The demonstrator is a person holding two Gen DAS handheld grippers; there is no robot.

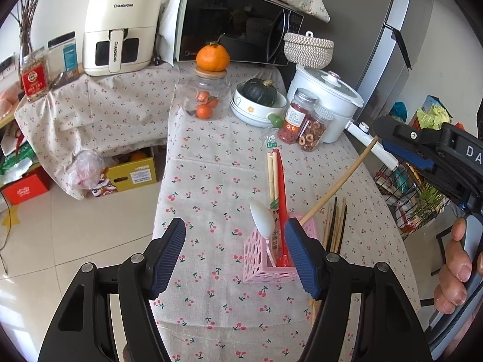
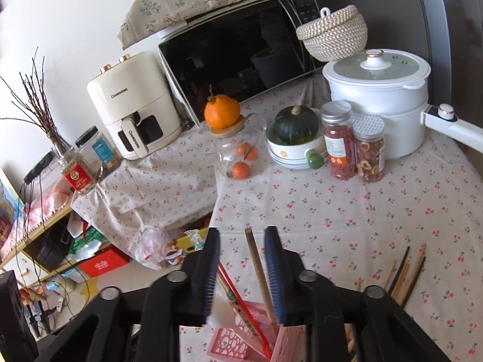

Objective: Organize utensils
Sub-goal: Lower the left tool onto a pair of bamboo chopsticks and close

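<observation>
Right gripper (image 2: 243, 274) spread, wooden stick (image 2: 259, 274) loose between its jaws, over the pink holder (image 1: 265, 259); left gripper (image 1: 235, 256) spread, empty.

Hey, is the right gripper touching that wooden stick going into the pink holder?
Apart. In the right wrist view the wooden stick stands between the open jaws of the right gripper, with tablecloth showing on both sides.
</observation>
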